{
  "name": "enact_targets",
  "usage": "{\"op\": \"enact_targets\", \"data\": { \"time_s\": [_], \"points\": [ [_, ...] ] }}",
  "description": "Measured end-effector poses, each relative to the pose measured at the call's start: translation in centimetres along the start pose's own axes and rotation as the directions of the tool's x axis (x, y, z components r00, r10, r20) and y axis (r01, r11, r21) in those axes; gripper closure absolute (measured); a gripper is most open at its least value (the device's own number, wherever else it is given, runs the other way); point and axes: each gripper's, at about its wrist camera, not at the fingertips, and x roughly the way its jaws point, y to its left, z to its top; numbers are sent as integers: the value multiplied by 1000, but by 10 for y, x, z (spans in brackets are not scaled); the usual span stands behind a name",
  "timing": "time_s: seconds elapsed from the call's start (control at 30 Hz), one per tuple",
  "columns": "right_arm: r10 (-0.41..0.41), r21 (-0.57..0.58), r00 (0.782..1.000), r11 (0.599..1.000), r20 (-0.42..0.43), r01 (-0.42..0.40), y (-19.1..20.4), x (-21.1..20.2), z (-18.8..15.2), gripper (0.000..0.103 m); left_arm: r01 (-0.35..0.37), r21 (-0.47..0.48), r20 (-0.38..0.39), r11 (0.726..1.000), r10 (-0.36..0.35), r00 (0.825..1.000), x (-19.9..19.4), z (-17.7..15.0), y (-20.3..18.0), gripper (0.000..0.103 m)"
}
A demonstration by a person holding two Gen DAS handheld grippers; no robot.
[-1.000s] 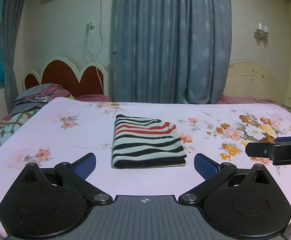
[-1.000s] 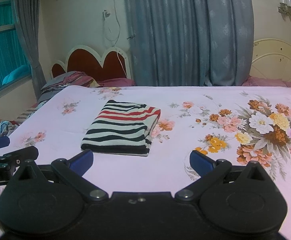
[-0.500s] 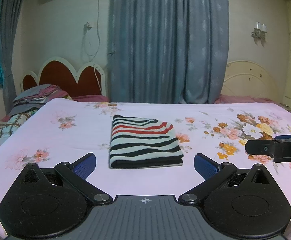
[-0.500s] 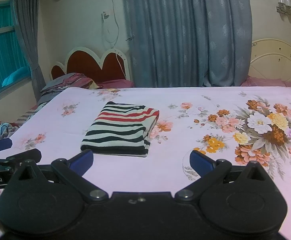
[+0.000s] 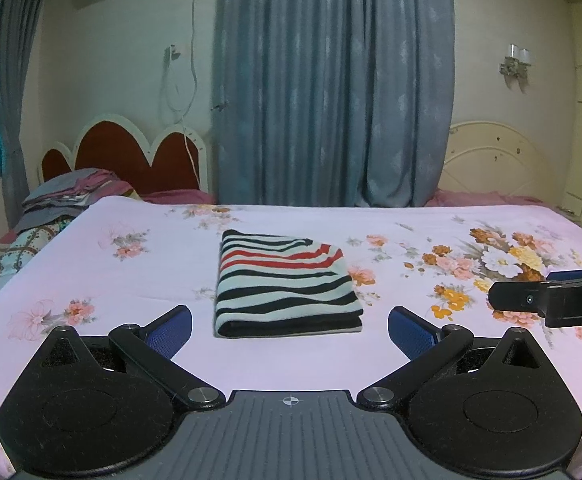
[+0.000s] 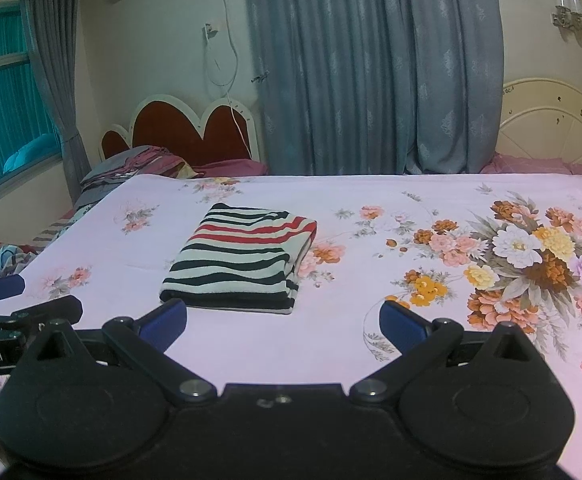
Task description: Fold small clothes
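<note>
Both grippers drew back slightly; left gripper [image 5: 290,330] and right gripper [image 6: 283,322] spread wide, empty. Striped shirt [image 5: 285,288] lay folded flat on bed sheet [image 5: 131,280]; underside layers hidden.

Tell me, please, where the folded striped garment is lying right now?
The striped garment lies folded on the floral bedsheet, ahead of the open left gripper; in the right wrist view it sits left of centre, left of the big flower print.

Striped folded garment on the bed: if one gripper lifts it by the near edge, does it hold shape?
Probably not. The striped garment is soft knit in stacked layers, so it would likely droop and unfold. Pushed, it may bunch on the floral sheet rather than slide. Looks light.
</note>
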Motion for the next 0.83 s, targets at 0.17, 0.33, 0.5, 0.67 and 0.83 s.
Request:
{"op": "enact_targets", "data": {
  "time_s": [0.17, 0.33, 0.5, 0.67, 0.83],
  "points": [
    [4, -5, 1000, 1000, 1, -4, -1, -1, 1, 1, 4, 2, 1, 1000, -4, 1000, 0, 0, 0, 0],
    [6, -9, 1000, 1000, 1, -6, -1, 0, 1, 1, 17, -3, 6, 1000, -17, 1000, 1, 1, 3, 0],
    [8, -10, 1000, 1000, -2, -8, 0, 0, 1, 1, 12, -16, 9, 1000, -12, 1000, 2, 1, 7, 0],
    [16, -14, 1000, 1000, -4, -16, 0, 0, -1, 1, 5, -19, 15, 1000, -4, 1000, 1, 0, 6, 0],
    [23, -16, 1000, 1000, -5, -23, 0, -1, -1, 1, 7, -16, 17, 1000, -6, 1000, -1, 1, 1, 0]
  ]
}}
